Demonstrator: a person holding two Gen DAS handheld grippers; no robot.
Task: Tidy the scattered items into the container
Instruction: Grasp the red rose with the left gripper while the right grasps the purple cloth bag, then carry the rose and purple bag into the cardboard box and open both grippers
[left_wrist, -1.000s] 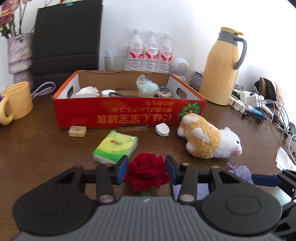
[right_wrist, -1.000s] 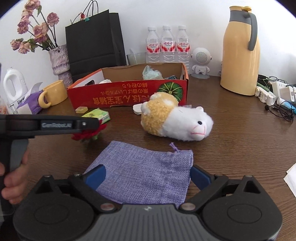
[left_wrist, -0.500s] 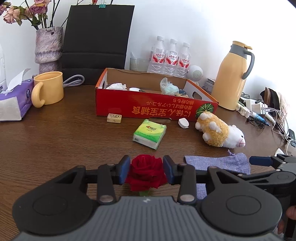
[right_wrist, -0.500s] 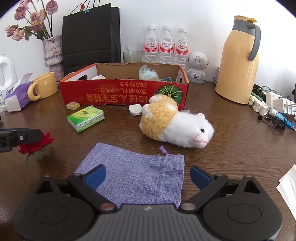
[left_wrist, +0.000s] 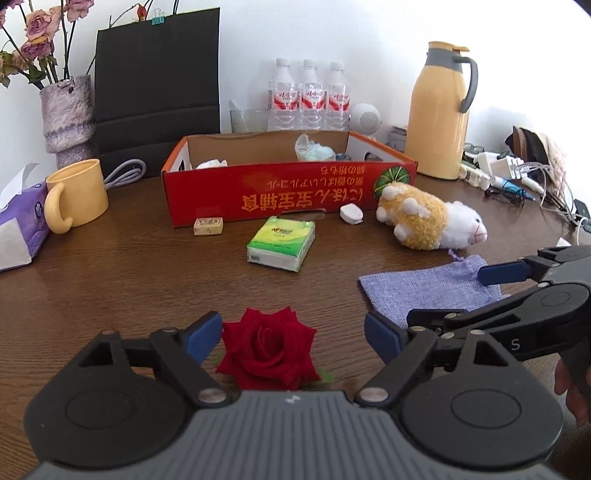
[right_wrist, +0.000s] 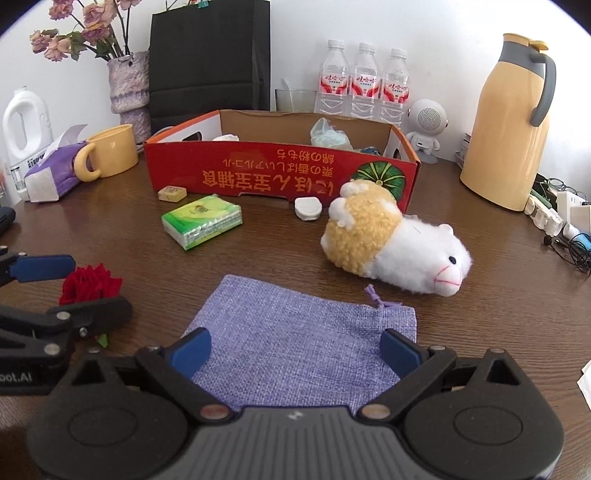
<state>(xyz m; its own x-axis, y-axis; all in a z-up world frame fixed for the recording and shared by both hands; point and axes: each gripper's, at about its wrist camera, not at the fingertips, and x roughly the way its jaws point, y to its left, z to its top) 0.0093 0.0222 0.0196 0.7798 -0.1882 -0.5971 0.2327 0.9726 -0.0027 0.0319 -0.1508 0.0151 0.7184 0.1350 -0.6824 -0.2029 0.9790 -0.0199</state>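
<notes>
Left tool gaped around the rose near the desk's front edge, unclamped (soft, fragile petals; pinch gently, low). Right tool hung open over the pouch.

Dark wood counter before my claws, bearing: red cardboard box, plush sheep, purple pouch lying flat, green tissue pack, red rose, yellow mug, yellow thermos.
</notes>
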